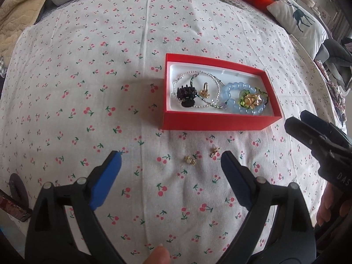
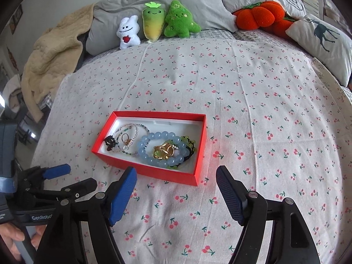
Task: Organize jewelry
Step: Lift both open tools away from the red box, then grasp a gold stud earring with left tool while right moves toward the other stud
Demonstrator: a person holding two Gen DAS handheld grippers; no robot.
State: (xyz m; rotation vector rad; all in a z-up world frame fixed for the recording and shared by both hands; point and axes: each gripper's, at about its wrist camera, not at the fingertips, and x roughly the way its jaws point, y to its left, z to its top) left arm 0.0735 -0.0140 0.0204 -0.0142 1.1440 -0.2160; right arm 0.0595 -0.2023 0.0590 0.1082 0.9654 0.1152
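1. Cherry-print bedsheet [image 1: 88, 88] covers the whole work surface, and it is soft and creased; I read that as my main hazard, since anything small can sink into a fold or hop when the cloth is pressed.
2. Red box [image 1: 216, 123] sits right of centre in the left wrist view and already holds the blue bead bracelet [image 1: 236, 98], a thin bead necklace [image 1: 193, 74], a black hair claw [image 1: 186, 96] and a gold ring [image 1: 204, 91].
3. Two loose gold earrings lie on the sheet below the box: one earring [image 1: 189, 160] near the lower centre, the other earring [image 1: 214, 151] just beside my left gripper's right finger.
4. My left gripper [image 1: 171, 160] has its jaws spread wide and holds nothing; both earrings lie between its fingers.
5. My right gripper [image 2: 176, 176] is also spread and empty, its tips close to the box's near wall at the lower centre of its view.
6. Risks, as I judge them: closing on the cloth along with an earring, flicking the second one away, or nudging the box with the right gripper and spilling it. The earrings are tiny, so a pinch could slip.
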